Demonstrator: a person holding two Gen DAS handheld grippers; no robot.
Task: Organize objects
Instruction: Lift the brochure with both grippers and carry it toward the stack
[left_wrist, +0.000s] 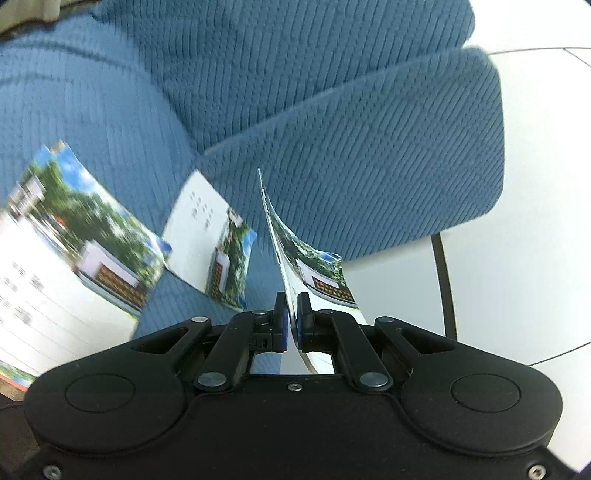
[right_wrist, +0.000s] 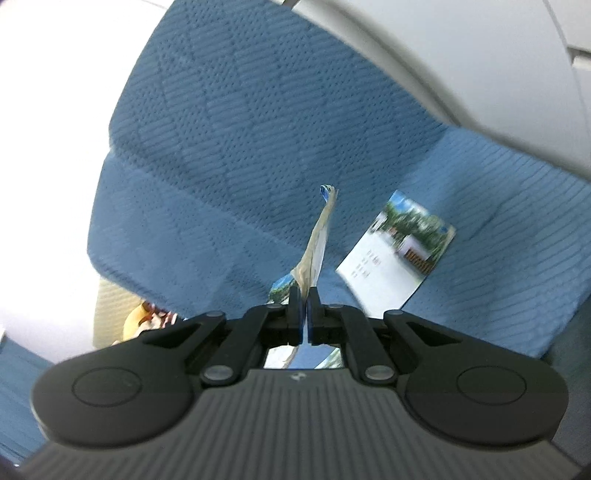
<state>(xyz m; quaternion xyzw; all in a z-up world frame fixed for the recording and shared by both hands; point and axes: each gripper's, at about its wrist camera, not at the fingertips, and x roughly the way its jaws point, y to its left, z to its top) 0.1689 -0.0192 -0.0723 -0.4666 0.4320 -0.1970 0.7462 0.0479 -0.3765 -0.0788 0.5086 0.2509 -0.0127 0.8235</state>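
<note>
Left wrist view: left gripper low in the centre of the frame, fingers pressed onto a thin printed card, held edge-on and rising toward mid-frame, its far end bowed to the right. Behind it, a blue ribbed sofa filling most of the picture. Lying on the seat left of centre, a second card with a building photo and small text. Larger and blurred at the left edge, a third card, possibly held up rather than lying flat; hard to tell. White floor at the right, with a dark thin leg below the cushion.

Right wrist view: right gripper at lower centre, fingers clamped on a bent card seen edge-on, tip curled near mid-frame. Right of it, flat on the blue cushion, another card. Pale wall at upper right.
</note>
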